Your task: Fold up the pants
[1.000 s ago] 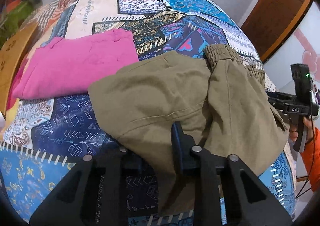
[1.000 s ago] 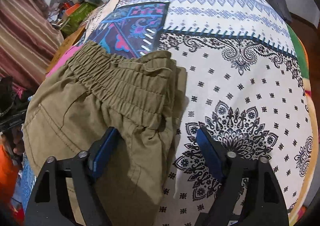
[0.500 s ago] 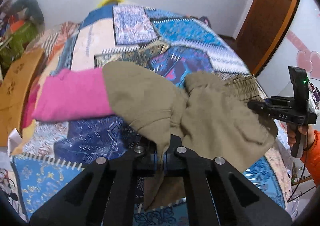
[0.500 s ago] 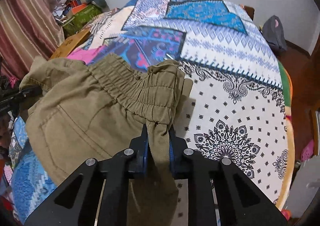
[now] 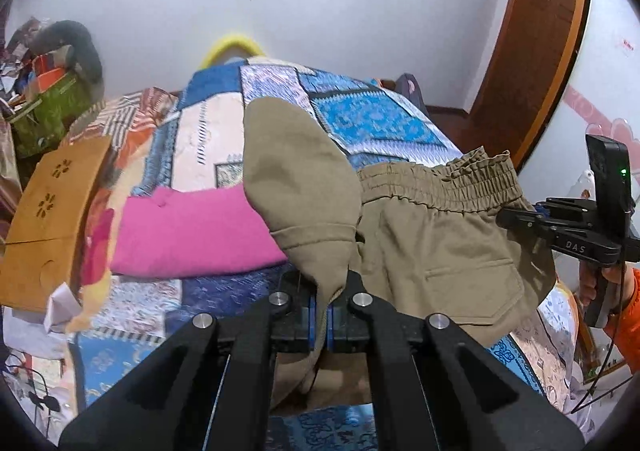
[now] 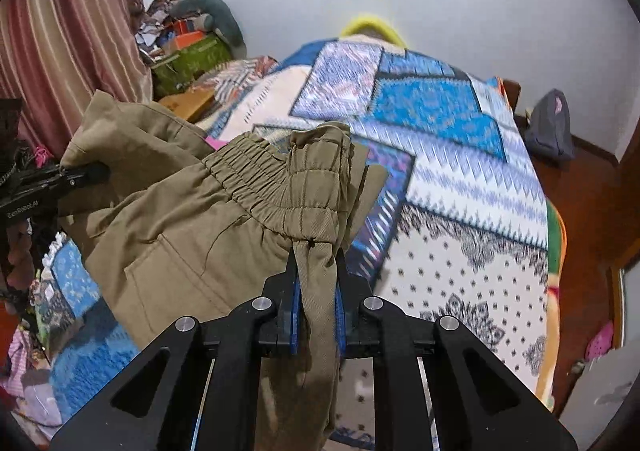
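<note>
Left wrist view: left gripper (image 5: 320,315) clamped on pants (image 5: 436,251) hem. Right gripper (image 6: 317,303) pinched waistband (image 6: 276,187). Advised: keep both ends level and taut over bed (image 6: 460,191).

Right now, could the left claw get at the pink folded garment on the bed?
Probably not yet. The left claw is shut on the khaki pants, whose leg hangs over part of the pink garment; it would have to let go first.
</note>
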